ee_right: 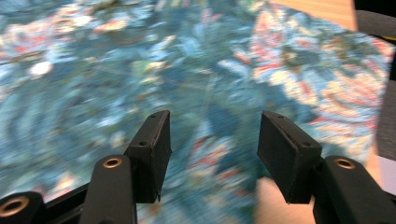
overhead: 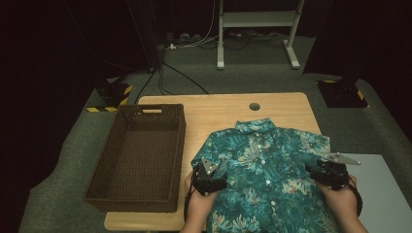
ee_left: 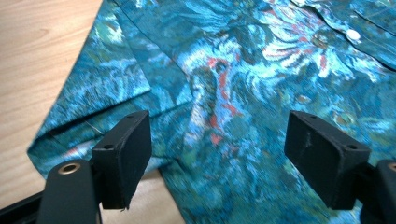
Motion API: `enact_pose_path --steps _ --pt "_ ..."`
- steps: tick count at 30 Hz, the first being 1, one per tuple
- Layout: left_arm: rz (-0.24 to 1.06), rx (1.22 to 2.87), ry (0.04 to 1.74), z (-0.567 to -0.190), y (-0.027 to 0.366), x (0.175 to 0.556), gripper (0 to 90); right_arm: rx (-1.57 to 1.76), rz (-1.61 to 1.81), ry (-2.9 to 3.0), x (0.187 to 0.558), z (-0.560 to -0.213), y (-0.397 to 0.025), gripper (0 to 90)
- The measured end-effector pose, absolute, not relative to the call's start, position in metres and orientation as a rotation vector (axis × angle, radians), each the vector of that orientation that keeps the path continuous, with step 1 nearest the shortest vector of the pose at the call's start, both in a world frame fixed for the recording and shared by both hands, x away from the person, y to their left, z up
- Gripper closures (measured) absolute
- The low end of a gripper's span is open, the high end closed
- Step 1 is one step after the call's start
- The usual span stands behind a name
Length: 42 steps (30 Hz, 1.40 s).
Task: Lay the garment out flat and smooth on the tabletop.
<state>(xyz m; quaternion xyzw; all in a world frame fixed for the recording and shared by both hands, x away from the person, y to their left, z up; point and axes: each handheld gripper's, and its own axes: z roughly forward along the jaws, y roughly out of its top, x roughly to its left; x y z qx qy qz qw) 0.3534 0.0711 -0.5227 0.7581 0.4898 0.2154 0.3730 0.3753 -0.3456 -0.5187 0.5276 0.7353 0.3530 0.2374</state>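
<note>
High view: we see a teal floral shirt point(overhead: 265, 170) spread flat, front up and buttoned, on the wooden desk point(overhead: 214, 109), covering the near-right part of it. Collar points to the far edge, hem runs off the near edge. L sleeve sits by the desk's middle, R sleeve reaches the right edge.

Left gripper point(overhead: 210, 178) is held by a hand point(overhead: 200, 206) at the shirt's L sleeve, just by the near edge. In the left gripper view we look along its jaws: they stand wide apart w/ nothing between them, above the sleeve hem and a folded seam, bare wood at the left. A white button point(ee_left: 353, 34) shows top right.

Right gripper point(overhead: 332, 174) sits at the shirt's R sleeve, near the desk's right edge, held by the other hand point(overhead: 342, 201). In the right gripper view its jaws are also spread, not holding anything, w/ blurred fabric under them; we can't tell if they touch the cloth.

A dark woven basket point(overhead: 138, 160) stands on the desk's left side, beside the shirt, approx. touching the L sleeve's edge.
</note>
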Motion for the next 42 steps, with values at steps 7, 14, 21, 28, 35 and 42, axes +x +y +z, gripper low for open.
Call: enact_pose_path --steps 7,14,21,28,35,42 --pt "0.556 1.947 1.233 -0.517 0.068 0.363 24.8 1.422 1.002 2.083 0.354 -0.525 -0.328 45.1" --pt "0.533 1.968 1.197 -0.513 0.056 0.375 24.6 1.392 0.97 2.117 0.347 -0.537 -0.32 45.0" --pt "0.529 2.004 1.194 -0.518 0.041 0.392 23.9 1.352 0.958 2.107 0.344 -0.539 -0.318 44.9" --pt "0.515 2.019 1.217 -0.525 0.034 0.41 23.4 1.346 0.963 2.112 0.344 -0.539 -0.319 44.9" --pt "0.477 2.011 1.256 -0.529 0.036 0.423 22.3 1.344 0.963 2.111 0.344 -0.539 -0.319 45.0" --pt "0.483 2.011 1.294 -0.531 0.046 0.428 21.7 1.346 0.964 2.111 0.344 -0.539 -0.319 45.1"
